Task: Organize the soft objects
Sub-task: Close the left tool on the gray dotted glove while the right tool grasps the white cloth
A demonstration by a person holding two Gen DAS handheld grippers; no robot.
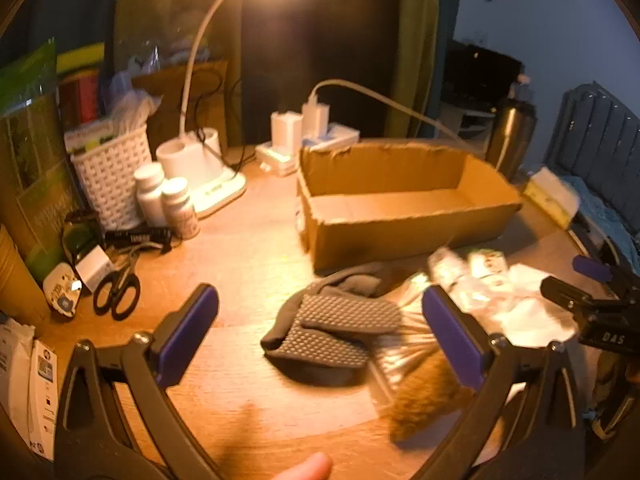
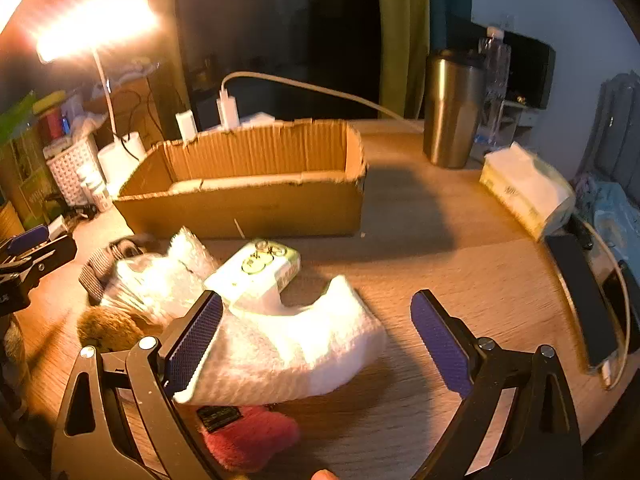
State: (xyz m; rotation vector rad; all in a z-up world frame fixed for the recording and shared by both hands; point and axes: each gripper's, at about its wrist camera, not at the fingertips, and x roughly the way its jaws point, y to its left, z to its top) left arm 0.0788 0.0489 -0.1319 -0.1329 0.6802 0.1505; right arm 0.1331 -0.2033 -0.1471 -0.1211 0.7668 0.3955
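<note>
Warm lamplight washes your wooden desk (image 1: 248, 264), and the open cardboard box (image 1: 400, 200) at its middle is your landmark. Just in front of the box lies the heap of soft things. Your left gripper (image 1: 320, 320) hangs over the near-left part of it with jaws spread wide, grasping nothing; between them sits a dark grey grip-dotted sock (image 1: 336, 328), folded so you cannot tell whether it is one or a pair. A brown furry item (image 1: 424, 396) is half hidden behind the finger nearer the right. Crinkled clear plastic (image 1: 400, 344) beside the sock is blurred.

Your right gripper (image 2: 316, 340) is likewise released and empty, poised over a white fluffy cloth (image 2: 288, 344) in front of the box's right half. A small pale packet (image 2: 260, 268) rests on the heap; its print is unreadable. Nearest you, a pink fuzzy item (image 2: 248, 440) peeks from under the cloth, partly covered. Right of the box stands a steel tumbler (image 2: 452, 108).
</note>
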